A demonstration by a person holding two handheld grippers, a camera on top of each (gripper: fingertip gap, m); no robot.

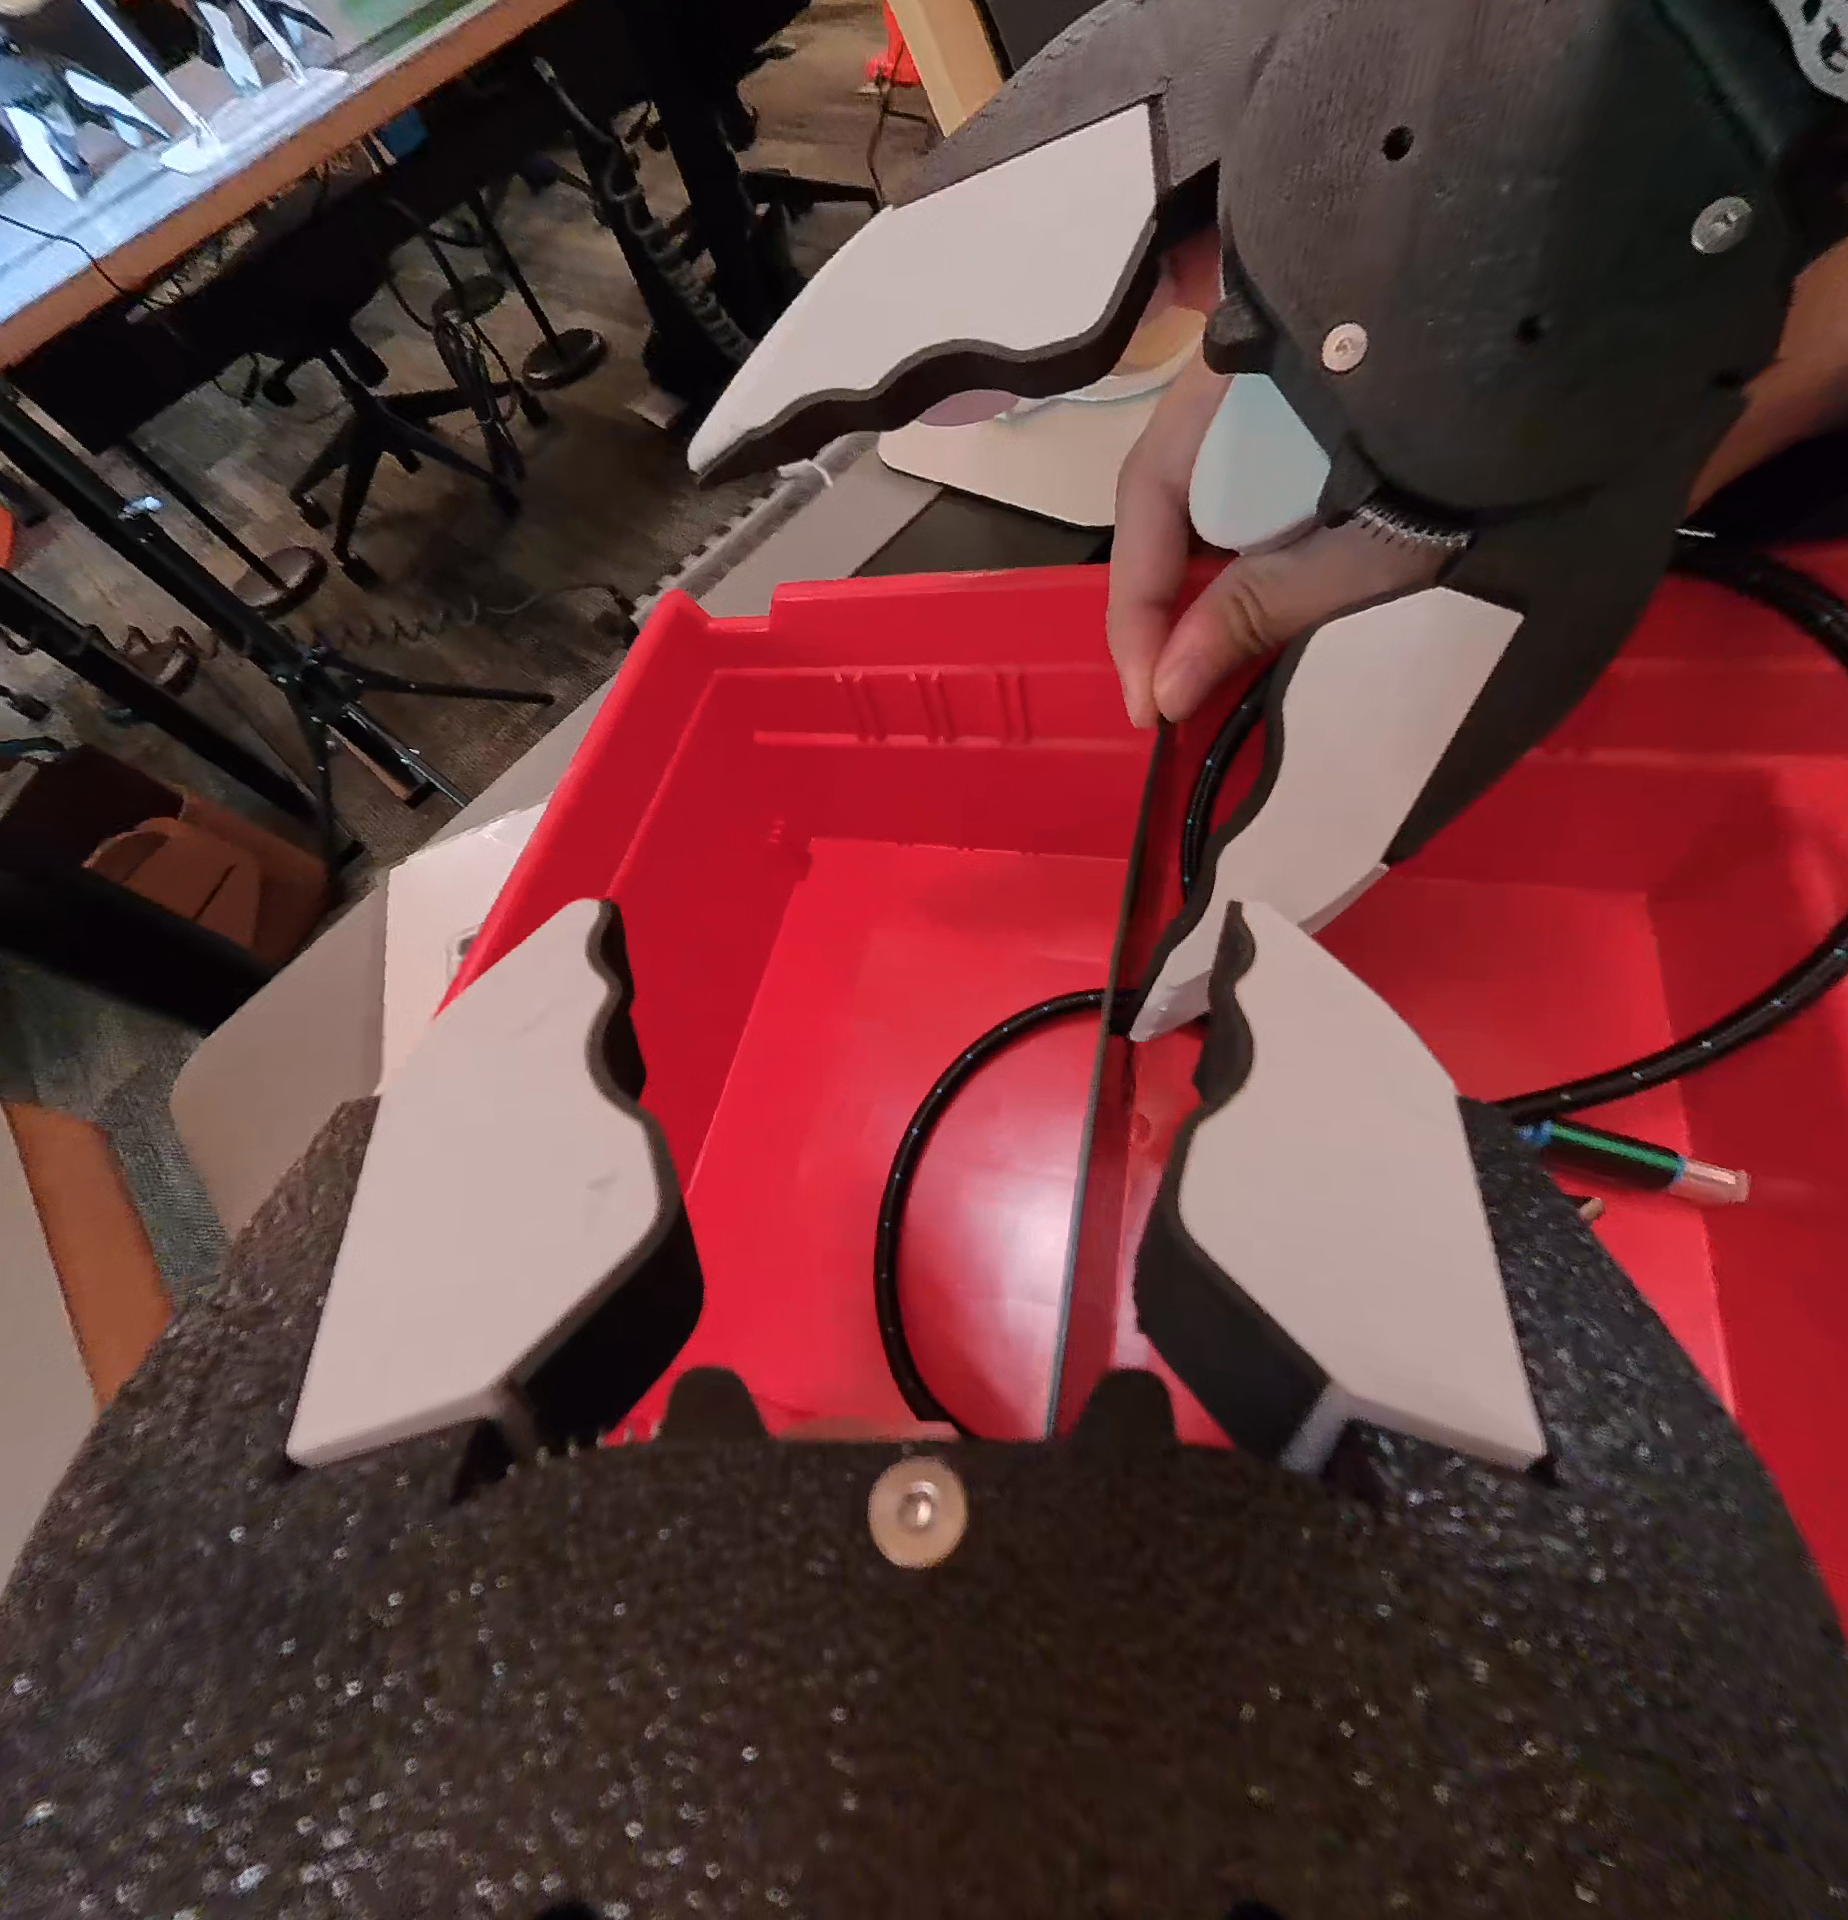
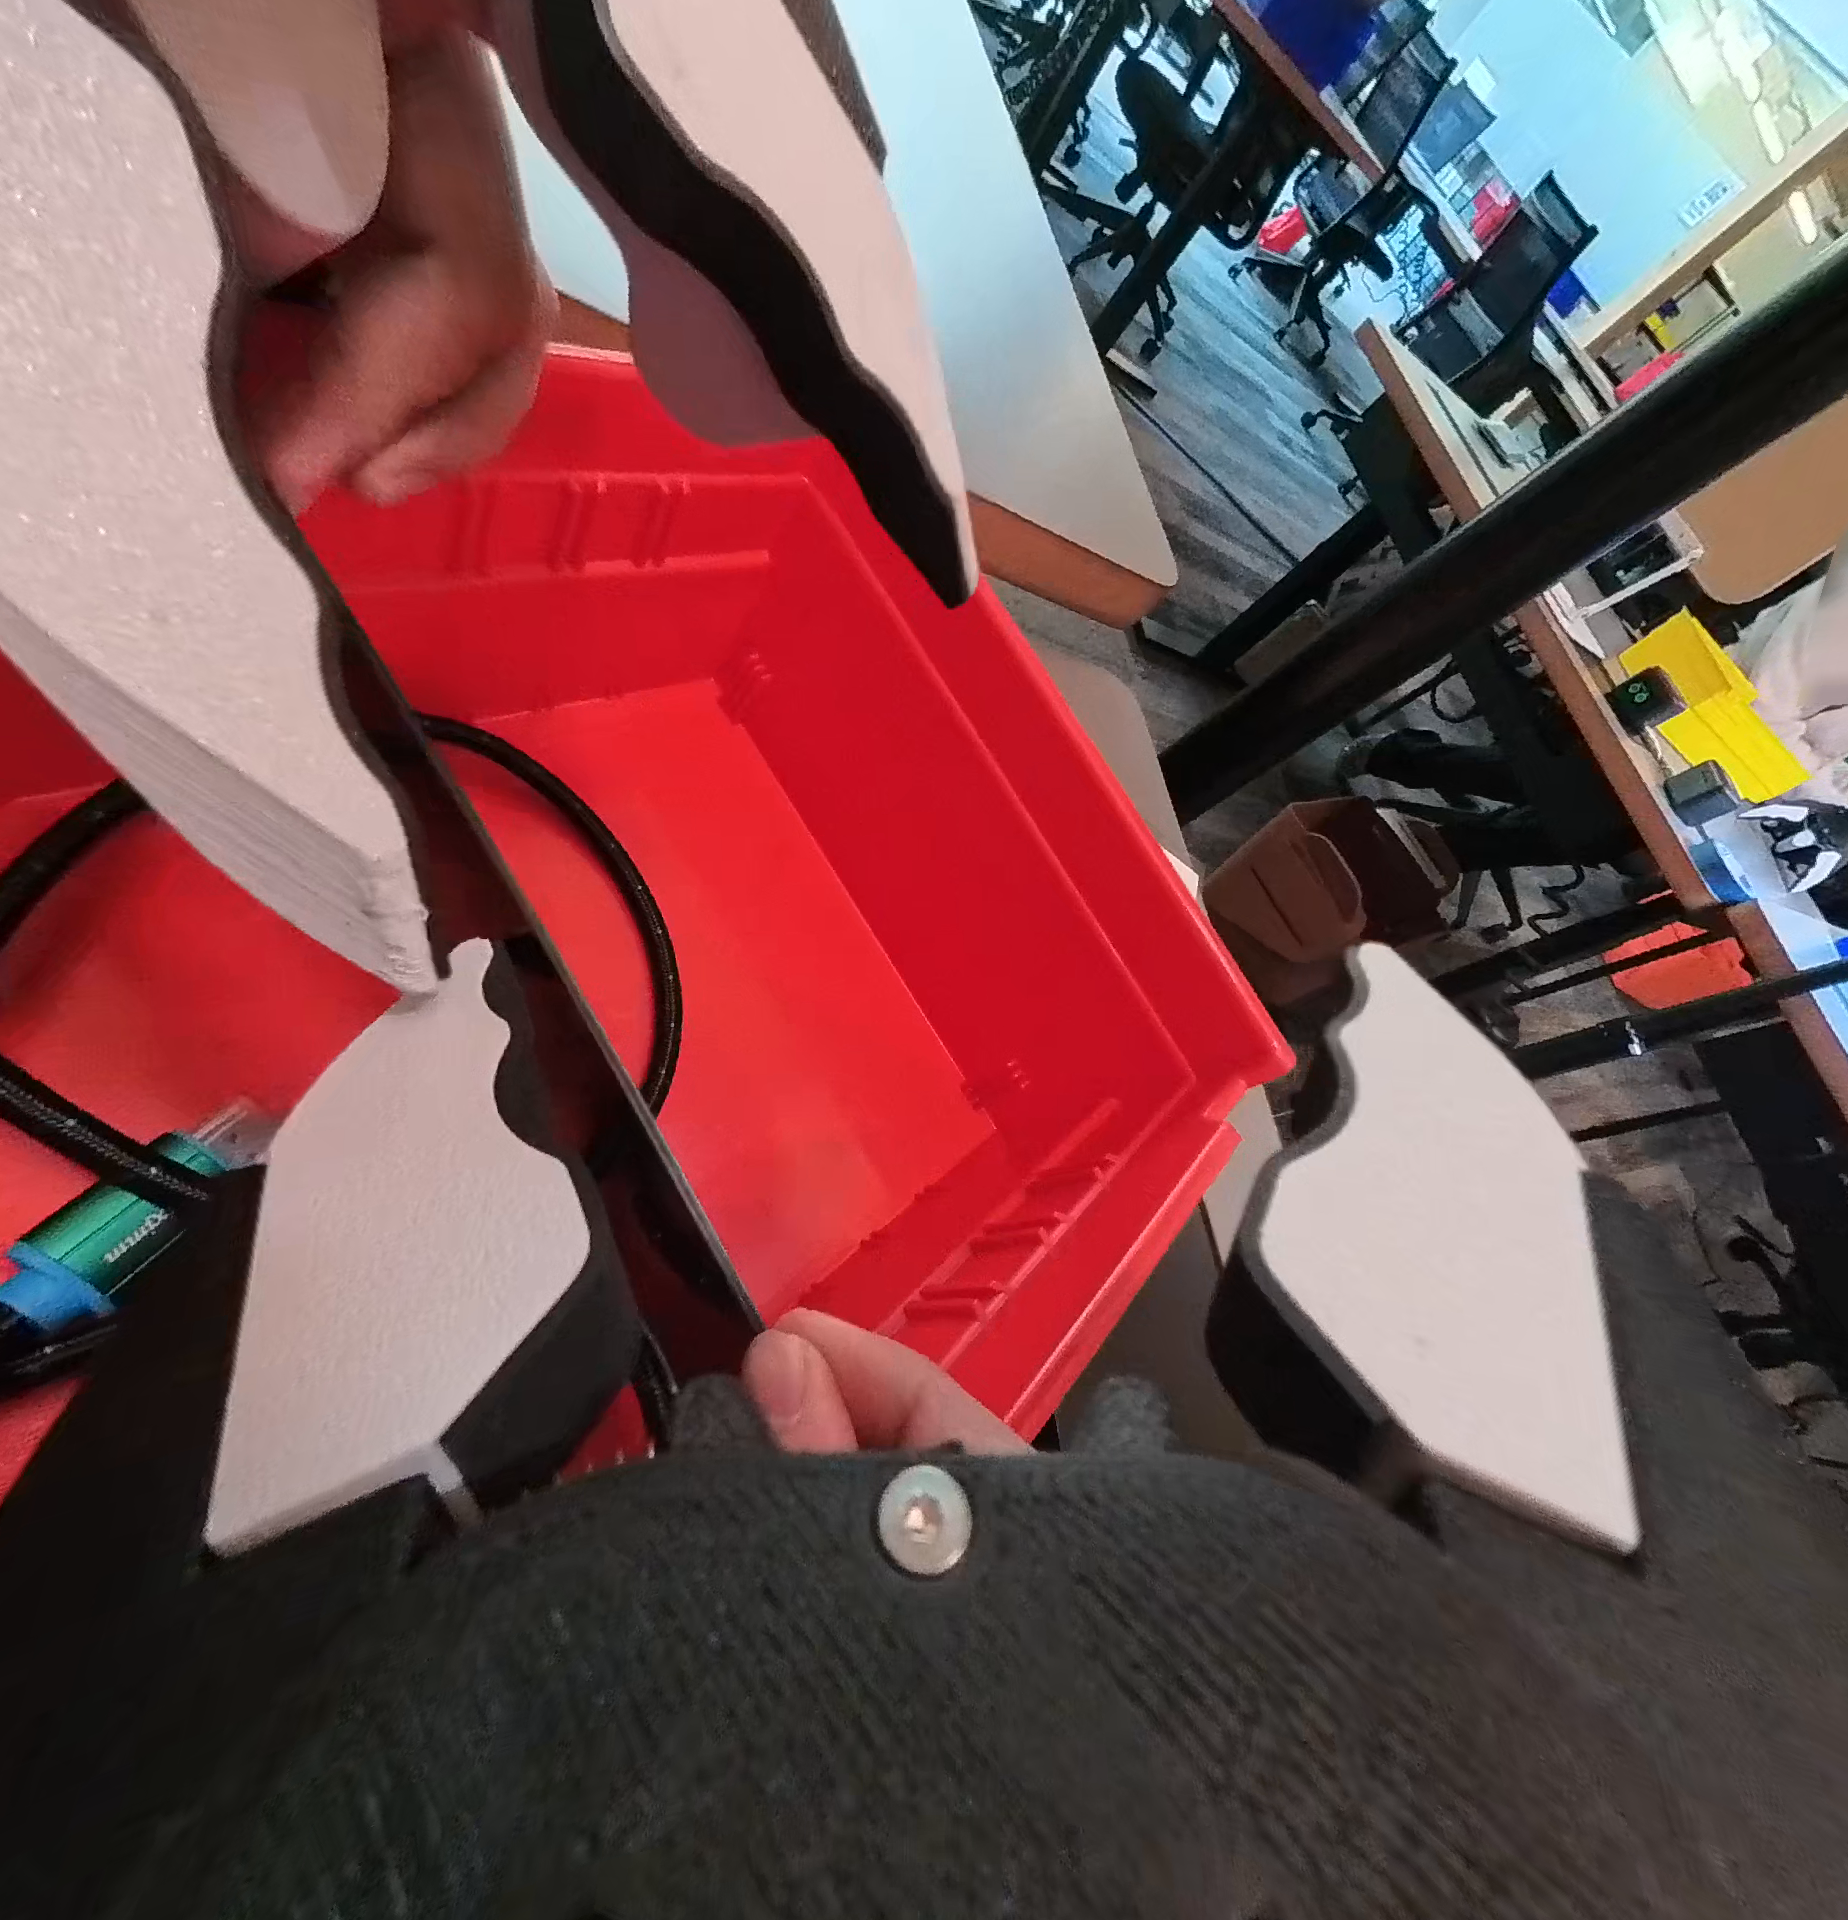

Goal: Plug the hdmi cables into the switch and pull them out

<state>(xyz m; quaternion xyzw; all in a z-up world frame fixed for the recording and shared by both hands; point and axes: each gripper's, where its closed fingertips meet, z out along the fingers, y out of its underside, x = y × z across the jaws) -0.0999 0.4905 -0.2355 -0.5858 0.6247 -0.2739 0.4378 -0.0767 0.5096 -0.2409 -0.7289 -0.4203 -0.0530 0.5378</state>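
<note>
Left wrist view: the cable (image 1: 904, 1164) loops in the red bin (image 1: 899, 748) at 6 o'clock, plug (image 1: 1626, 1172) at 4 o'clock; no switch shows. A thin dark divider (image 1: 1107, 1039) is pinched by bare fingers (image 1: 1190, 644). Left gripper (image 1: 920, 1091) and right gripper (image 2: 899, 1195) both gape wide, empty. Probably best to seat the divider squarely, then grip the plug by its body

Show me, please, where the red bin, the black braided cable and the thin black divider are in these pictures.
red bin (image 1: 899, 727): left wrist view, on its far inner wall.
black braided cable (image 1: 904, 1153): left wrist view, on the loop over the bin floor.
thin black divider (image 2: 577, 987): right wrist view, midway along its upper edge.
</note>
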